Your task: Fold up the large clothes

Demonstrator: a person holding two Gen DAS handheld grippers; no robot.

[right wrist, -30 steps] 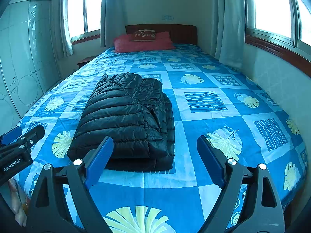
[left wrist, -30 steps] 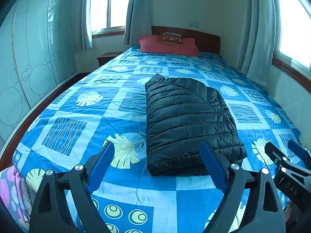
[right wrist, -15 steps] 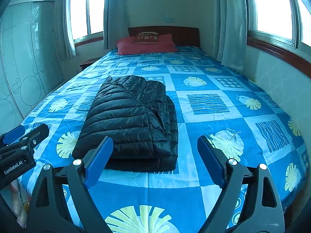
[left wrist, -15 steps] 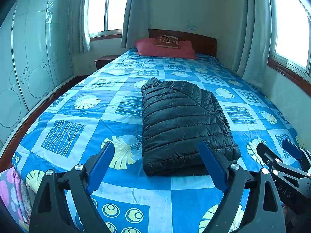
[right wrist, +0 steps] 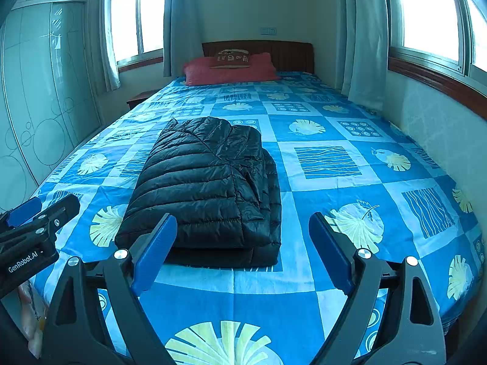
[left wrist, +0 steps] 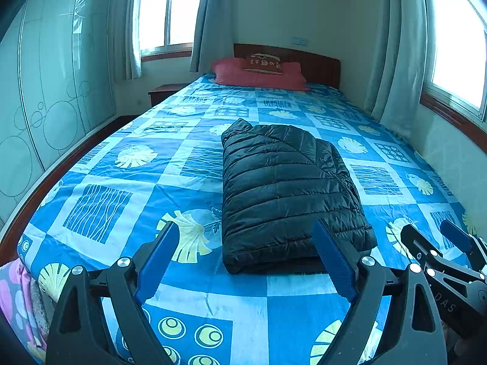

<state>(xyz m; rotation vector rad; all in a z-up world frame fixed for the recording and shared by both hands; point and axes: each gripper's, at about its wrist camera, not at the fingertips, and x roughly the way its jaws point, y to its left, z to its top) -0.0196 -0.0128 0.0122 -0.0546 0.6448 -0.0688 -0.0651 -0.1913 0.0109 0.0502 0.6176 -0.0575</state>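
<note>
A black quilted puffer jacket (left wrist: 283, 188) lies folded into a neat rectangle on the blue patterned bedspread (left wrist: 127, 182). It also shows in the right wrist view (right wrist: 207, 185). My left gripper (left wrist: 246, 240) is open and empty, held above the foot of the bed, short of the jacket's near edge. My right gripper (right wrist: 243, 234) is open and empty, beside the left one, also short of the jacket. Each gripper shows at the edge of the other's view, the right one (left wrist: 438, 243) and the left one (right wrist: 36, 216).
A red pillow (left wrist: 258, 74) and wooden headboard (left wrist: 316, 64) are at the far end. A wardrobe (left wrist: 45, 97) stands left, a nightstand (left wrist: 164, 92) by it. A wall with windows and curtains (right wrist: 365, 45) runs along the right. Floral fabric (left wrist: 12, 298) hangs at the near left corner.
Both grippers have drawn back and risen a little from the jacket, so more of the room shows. The jacket has not moved.
</note>
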